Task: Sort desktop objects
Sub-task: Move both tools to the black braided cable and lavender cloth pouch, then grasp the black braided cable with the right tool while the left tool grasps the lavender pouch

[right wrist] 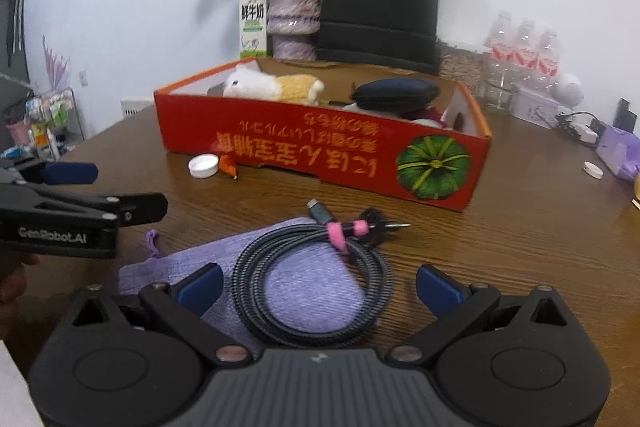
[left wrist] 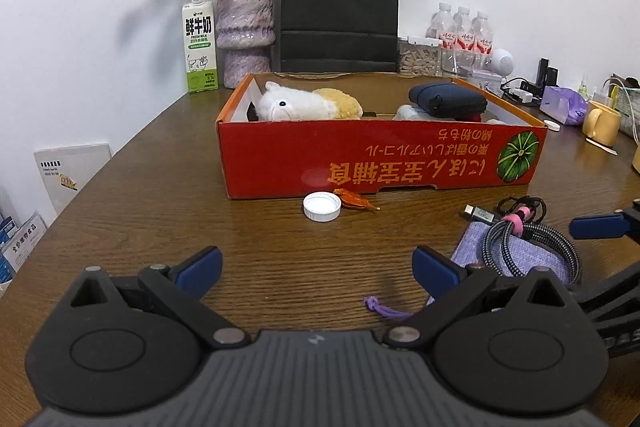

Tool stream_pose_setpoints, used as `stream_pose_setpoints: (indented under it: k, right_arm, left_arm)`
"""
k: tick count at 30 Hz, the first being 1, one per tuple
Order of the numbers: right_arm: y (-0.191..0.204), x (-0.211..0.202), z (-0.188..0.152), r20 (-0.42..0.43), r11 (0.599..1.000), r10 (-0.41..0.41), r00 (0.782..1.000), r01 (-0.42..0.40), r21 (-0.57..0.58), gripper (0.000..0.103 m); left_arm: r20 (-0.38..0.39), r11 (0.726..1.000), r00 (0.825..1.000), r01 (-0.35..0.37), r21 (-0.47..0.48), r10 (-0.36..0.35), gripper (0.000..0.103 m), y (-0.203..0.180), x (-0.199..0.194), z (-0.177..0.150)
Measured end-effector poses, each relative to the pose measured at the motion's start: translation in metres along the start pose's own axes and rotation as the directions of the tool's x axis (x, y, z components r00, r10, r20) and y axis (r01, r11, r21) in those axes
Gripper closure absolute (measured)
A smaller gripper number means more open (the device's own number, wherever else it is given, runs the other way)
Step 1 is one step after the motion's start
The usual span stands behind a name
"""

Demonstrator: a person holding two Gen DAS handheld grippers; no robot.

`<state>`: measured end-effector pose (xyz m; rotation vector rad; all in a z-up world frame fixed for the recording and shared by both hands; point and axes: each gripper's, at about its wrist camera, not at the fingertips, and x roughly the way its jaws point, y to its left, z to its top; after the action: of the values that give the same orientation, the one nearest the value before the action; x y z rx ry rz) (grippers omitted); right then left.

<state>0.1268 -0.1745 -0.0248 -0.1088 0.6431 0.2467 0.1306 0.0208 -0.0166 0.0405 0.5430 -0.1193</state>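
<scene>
A red cardboard box [left wrist: 380, 155] [right wrist: 320, 151] on the wooden table holds a white and yellow plush toy [left wrist: 304, 105] [right wrist: 272, 87] and a dark blue pouch [left wrist: 448, 99] [right wrist: 394, 93]. A coiled braided cable [right wrist: 312, 287] [left wrist: 532, 247] with a pink tie lies on a purple cloth pouch [right wrist: 304, 287] [left wrist: 520, 255]. A white bottle cap [left wrist: 322, 206] [right wrist: 204, 165] and an orange wrapper [left wrist: 356, 203] [right wrist: 229, 165] lie in front of the box. My left gripper [left wrist: 318, 269] is open and empty above bare table. My right gripper [right wrist: 318, 287] is open, straddling the cable coil.
A milk carton [left wrist: 200, 45], a vase of dried roses [left wrist: 248, 31], a black paper bag [left wrist: 340, 11] and water bottles [left wrist: 464, 31] stand behind the box. A yellow mug [left wrist: 600, 123], a purple tissue pack [left wrist: 564, 105] and chargers are at the right. The table's edge curves at the left.
</scene>
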Motion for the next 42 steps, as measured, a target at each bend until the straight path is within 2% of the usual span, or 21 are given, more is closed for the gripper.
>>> stream_pose_setpoints:
  k: [3, 4, 6, 7, 12, 22, 34, 39, 42]
  right_arm:
    - [0.007, 0.011, 0.000, -0.017, 0.999, -0.036, 0.999, 0.036, -0.016, 0.000]
    - [0.006, 0.012, 0.000, -0.011, 1.000, -0.029, 1.000, 0.029, -0.007, 0.001]
    - [0.002, 0.012, 0.000, -0.010, 1.000, -0.003, 1.000, 0.003, 0.017, 0.011]
    - [0.000, 0.012, -0.001, -0.008, 0.999, 0.015, 1.000, -0.015, 0.028, 0.011]
    - [0.001, 0.006, -0.003, 0.020, 1.000, 0.007, 1.000, -0.007, 0.014, 0.013]
    - [-0.016, -0.020, -0.010, 0.089, 0.998, -0.013, 0.996, 0.008, 0.062, 0.014]
    - [-0.061, -0.054, -0.041, 0.100, 0.987, -0.077, 0.992, 0.062, 0.149, 0.014]
    - [-0.075, -0.060, -0.049, 0.097, 0.987, -0.063, 0.993, 0.048, 0.151, 0.014]
    - [-0.078, -0.059, -0.051, 0.089, 0.991, -0.040, 0.995, 0.027, 0.134, 0.014]
  left_arm:
    - [-0.011, 1.000, 1.000, -0.002, -0.003, 0.002, 0.000, 0.001, 0.001, -0.003]
    - [-0.015, 1.000, 1.000, -0.002, -0.005, 0.002, 0.000, 0.001, 0.001, -0.004]
    - [-0.019, 1.000, 1.000, -0.003, -0.007, 0.003, 0.000, 0.002, 0.002, -0.004]
    - [-0.020, 1.000, 1.000, -0.004, -0.008, 0.004, 0.000, 0.003, 0.002, -0.004]
    - [-0.014, 1.000, 1.000, 0.000, -0.004, 0.000, 0.000, 0.000, -0.002, -0.003]
    - [-0.013, 0.999, 0.999, 0.031, 0.039, -0.030, 0.000, -0.026, -0.008, 0.002]
    - [-0.079, 0.983, 0.988, 0.144, 0.117, -0.136, 0.000, -0.088, -0.008, -0.007]
    - [-0.114, 0.979, 0.984, 0.151, 0.136, -0.136, 0.000, -0.099, -0.006, -0.014]
    - [-0.124, 0.982, 0.987, 0.124, 0.144, -0.107, 0.000, -0.101, -0.001, -0.018]
